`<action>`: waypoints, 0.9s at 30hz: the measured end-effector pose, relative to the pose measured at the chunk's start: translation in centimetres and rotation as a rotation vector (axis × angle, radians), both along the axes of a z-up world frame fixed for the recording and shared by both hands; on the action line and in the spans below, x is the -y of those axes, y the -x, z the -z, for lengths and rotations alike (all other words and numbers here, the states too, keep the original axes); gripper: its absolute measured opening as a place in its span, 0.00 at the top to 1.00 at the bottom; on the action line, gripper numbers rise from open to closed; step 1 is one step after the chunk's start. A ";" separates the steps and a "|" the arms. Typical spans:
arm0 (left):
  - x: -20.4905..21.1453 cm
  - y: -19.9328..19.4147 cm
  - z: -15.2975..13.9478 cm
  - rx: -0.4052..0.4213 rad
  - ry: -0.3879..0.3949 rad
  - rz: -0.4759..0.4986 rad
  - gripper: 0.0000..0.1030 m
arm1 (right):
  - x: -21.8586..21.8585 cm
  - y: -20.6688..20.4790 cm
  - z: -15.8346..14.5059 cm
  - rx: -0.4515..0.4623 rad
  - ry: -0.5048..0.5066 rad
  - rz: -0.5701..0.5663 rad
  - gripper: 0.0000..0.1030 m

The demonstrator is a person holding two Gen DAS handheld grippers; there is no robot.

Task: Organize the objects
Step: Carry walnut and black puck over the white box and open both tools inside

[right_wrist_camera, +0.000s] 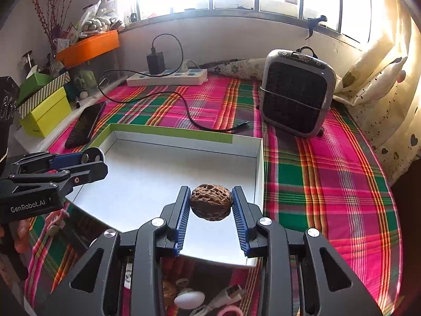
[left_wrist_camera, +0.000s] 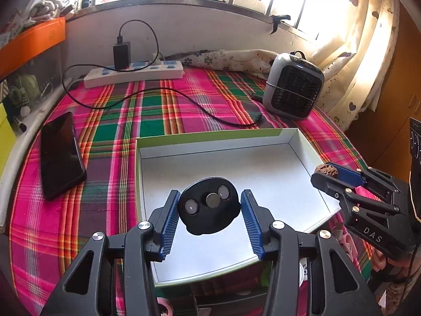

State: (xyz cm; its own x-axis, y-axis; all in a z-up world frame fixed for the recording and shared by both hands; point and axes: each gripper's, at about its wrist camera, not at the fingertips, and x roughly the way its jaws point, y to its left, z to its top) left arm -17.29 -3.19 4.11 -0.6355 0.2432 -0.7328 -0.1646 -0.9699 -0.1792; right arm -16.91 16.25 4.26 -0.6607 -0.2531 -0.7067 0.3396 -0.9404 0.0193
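Note:
My left gripper (left_wrist_camera: pixel 209 205) is shut on a black oval disc with round metal studs (left_wrist_camera: pixel 209 206), held over the near part of a shallow white box with a green rim (left_wrist_camera: pixel 294 142). My right gripper (right_wrist_camera: pixel 210 202) is shut on a brown wrinkled walnut (right_wrist_camera: pixel 210 201), above the same box (right_wrist_camera: pixel 257 147) near its right wall. In the left wrist view the right gripper (left_wrist_camera: pixel 331 172) shows at the box's right edge with the walnut (left_wrist_camera: pixel 327 169) at its tip. In the right wrist view the left gripper (right_wrist_camera: pixel 89 158) shows at the box's left edge with the disc (right_wrist_camera: pixel 92 155).
A black phone (left_wrist_camera: pixel 61 155) lies left of the box on the plaid cloth (left_wrist_camera: pixel 184 108). Behind are a white power strip (left_wrist_camera: pixel 134 72) with charger and cable, and a grey fan heater (left_wrist_camera: pixel 294 87). Small items, a white egg-shaped object (right_wrist_camera: pixel 189 300) among them, lie under my fingers.

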 end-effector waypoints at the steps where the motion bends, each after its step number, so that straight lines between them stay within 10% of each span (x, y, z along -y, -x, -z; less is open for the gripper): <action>1: 0.0 0.3 0.1 0.003 0.000 0.001 0.56 | -0.1 0.4 0.2 0.003 -0.001 0.005 0.68; 27: -0.9 4.7 2.4 0.052 0.069 0.004 0.56 | 1.4 6.0 2.8 0.056 -0.076 -0.005 0.68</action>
